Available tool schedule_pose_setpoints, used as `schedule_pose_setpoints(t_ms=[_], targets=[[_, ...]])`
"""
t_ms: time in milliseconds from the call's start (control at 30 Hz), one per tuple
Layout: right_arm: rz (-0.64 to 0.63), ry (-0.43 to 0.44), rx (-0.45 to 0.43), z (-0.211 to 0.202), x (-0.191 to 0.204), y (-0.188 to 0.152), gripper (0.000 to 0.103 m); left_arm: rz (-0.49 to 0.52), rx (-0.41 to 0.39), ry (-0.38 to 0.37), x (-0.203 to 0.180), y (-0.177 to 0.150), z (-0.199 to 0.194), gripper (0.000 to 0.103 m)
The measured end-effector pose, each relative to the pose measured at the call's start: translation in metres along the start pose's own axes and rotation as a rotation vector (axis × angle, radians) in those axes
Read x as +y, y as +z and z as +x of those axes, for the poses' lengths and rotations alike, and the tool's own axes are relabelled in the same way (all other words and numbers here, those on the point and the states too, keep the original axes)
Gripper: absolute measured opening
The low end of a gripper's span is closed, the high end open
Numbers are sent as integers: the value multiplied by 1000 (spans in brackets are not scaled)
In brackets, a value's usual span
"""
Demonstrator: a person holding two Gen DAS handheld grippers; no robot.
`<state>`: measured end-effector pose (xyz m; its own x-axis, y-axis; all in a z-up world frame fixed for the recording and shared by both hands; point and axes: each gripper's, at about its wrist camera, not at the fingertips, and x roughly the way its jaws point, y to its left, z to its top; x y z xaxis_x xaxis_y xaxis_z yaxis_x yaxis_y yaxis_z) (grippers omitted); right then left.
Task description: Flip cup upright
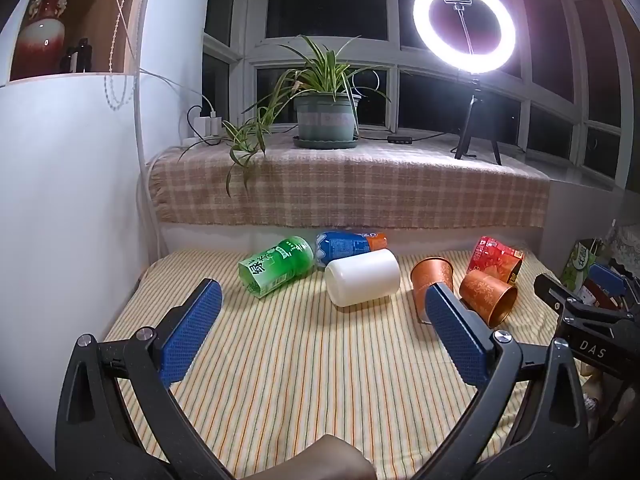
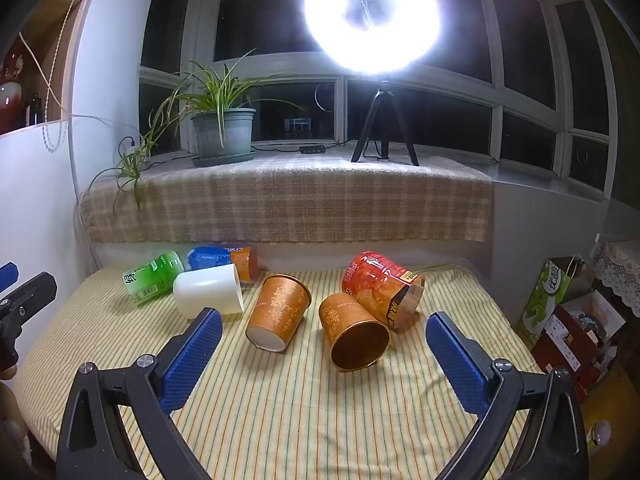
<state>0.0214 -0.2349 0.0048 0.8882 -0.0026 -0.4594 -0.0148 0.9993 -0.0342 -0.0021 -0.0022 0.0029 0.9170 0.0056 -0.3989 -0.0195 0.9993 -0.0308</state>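
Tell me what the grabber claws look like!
Both the left gripper and the right gripper have two fingers with bumpy blue pads on black Y-shaped frames with silver screws. The right one's side shows white letters "DAS".

Glossy copper-toned cup [image 2: 354, 334] and matt white plastic cup [image 2: 208, 290] lie on striped woven cloth [image 2: 304, 412]; textured blue gripper pads [image 2: 188, 360] look rubbery.

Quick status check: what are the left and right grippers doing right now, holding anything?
Left gripper: open, holding nothing.
Right gripper: open, holding nothing.
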Motion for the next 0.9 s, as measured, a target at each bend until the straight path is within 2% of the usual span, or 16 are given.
schedule_pose_setpoints(t_ms=[900], targets=[[0, 1, 1, 1, 1, -1, 103, 3, 1, 0, 0, 0, 1, 103]])
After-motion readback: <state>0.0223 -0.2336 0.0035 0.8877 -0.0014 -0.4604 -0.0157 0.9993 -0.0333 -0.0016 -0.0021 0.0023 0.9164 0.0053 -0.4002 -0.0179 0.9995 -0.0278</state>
